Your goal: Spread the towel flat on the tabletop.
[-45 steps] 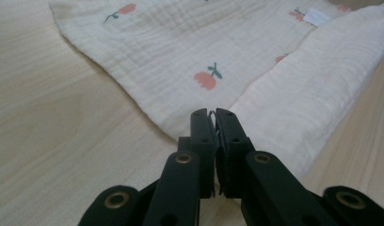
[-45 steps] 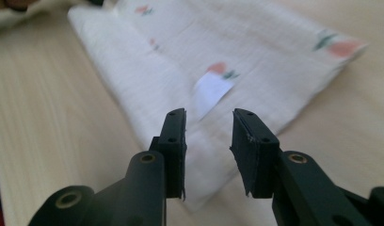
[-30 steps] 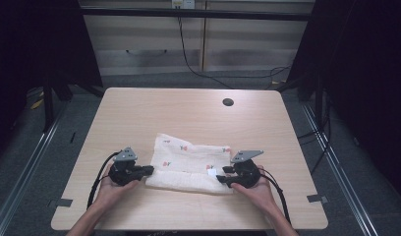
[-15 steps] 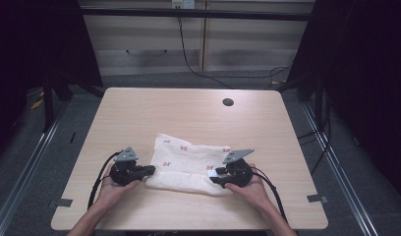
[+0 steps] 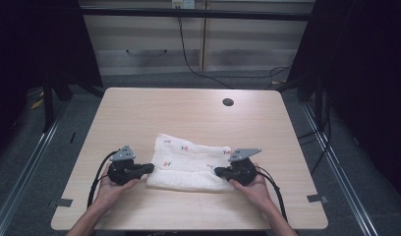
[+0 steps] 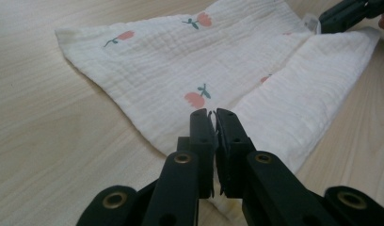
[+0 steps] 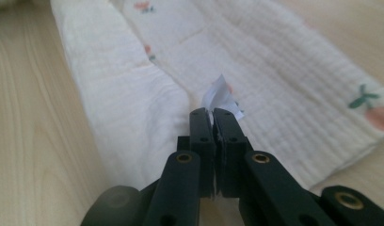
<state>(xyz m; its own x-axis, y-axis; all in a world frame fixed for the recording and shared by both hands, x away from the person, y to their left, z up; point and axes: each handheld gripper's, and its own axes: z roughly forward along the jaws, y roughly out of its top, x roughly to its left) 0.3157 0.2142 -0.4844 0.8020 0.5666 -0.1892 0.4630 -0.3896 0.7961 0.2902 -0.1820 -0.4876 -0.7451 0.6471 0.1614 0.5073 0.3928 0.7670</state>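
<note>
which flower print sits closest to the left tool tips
The red flower print just beyond the left tool; the other prints lie farther up the cloth.

The right gripper (image 7: pixel 212 113) has just been closing, and its 2 black jaws now stand pressed together on the edge of the white cloth (image 7: pixel 270 66). A small white tag (image 7: pixel 220 96), probably the cloth's label, sticks up right at the tips. The folded cloth with small red flowers lies on the wooden table (image 7: pixel 30 117).
</note>
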